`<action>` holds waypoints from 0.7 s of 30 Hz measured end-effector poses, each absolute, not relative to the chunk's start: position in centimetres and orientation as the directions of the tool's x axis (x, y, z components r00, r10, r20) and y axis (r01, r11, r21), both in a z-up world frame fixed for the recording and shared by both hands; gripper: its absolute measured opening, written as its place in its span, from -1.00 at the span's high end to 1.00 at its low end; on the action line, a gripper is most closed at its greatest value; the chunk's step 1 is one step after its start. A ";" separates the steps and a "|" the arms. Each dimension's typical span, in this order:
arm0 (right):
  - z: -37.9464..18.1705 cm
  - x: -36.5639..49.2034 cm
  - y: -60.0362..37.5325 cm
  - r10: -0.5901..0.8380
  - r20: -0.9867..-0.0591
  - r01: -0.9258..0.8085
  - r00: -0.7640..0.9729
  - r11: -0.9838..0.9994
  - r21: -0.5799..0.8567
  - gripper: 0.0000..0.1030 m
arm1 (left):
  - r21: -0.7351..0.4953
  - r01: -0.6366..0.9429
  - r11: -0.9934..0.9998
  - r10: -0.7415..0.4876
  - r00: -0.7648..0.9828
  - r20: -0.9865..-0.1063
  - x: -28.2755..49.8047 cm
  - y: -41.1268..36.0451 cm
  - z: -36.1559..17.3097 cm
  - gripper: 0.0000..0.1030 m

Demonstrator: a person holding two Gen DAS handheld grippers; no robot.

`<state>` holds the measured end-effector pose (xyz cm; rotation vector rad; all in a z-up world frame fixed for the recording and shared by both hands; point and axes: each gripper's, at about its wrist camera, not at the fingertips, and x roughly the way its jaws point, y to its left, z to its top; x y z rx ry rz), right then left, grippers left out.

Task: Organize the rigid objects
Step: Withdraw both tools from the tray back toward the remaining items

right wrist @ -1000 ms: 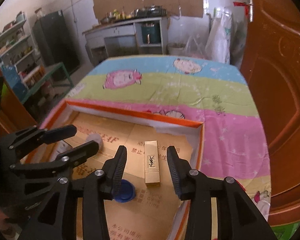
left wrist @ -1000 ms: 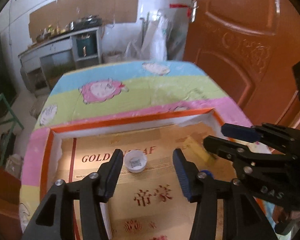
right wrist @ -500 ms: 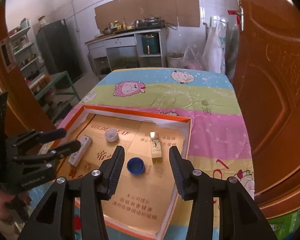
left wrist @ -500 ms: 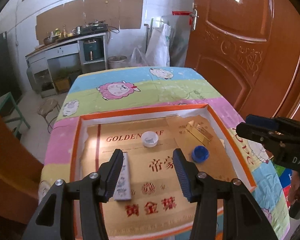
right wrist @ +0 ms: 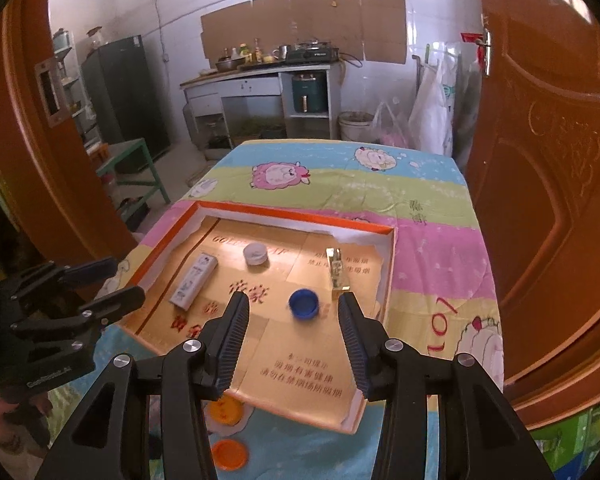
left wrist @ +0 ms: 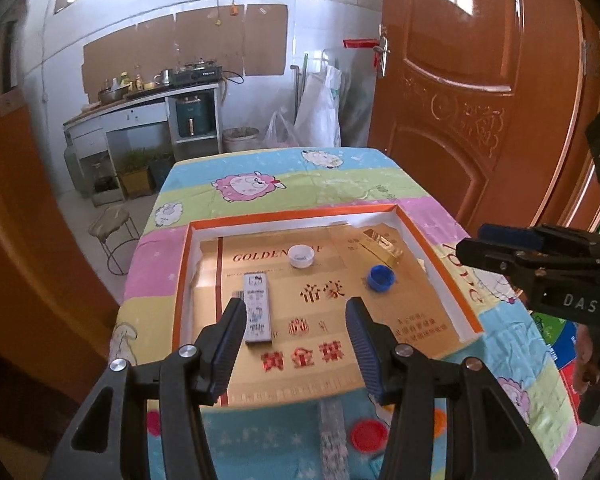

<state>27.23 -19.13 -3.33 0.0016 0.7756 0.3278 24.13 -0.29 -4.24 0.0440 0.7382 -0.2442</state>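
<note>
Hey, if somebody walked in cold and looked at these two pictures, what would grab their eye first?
Probably the shallow orange-rimmed box with its gold printed floor, on the bright sheep-patterned tablecloth. Four small things lie inside it: a white cap toward the back, a blue cap and a gold lipstick case to the right, a long white printed box on the left. The left gripper and right gripper frame it, open and empty.

In the tray (left wrist: 436, 268) you have two caps, white (left wrist: 301, 256) and blue (left wrist: 381, 278), one gold lipstick (left wrist: 382, 245), one slim box (left wrist: 257, 307).
</note>
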 end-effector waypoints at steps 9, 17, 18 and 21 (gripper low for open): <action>-3.2 22.8 -18.3 0.297 -0.679 -0.295 0.672 0.948 0.123 0.07 | -0.034 0.220 0.975 -0.192 0.753 -0.629 19.2 0.1 -3.2 0.00; -3.3 19.4 -18.4 0.295 -0.670 -0.280 0.681 0.951 0.134 0.07 | -0.024 0.208 0.978 -0.181 0.782 -0.596 15.9 0.7 -2.2 0.00; -3.3 19.0 -18.4 0.293 -0.667 -0.276 0.685 0.952 0.134 0.07 | -0.026 0.205 0.979 -0.180 0.785 -0.593 15.6 0.8 -2.1 0.00; -3.2 18.0 -18.6 0.279 -0.660 -0.263 0.698 0.956 0.126 0.07 | -0.061 0.189 0.980 -0.188 0.786 -0.589 14.6 1.3 -2.1 0.00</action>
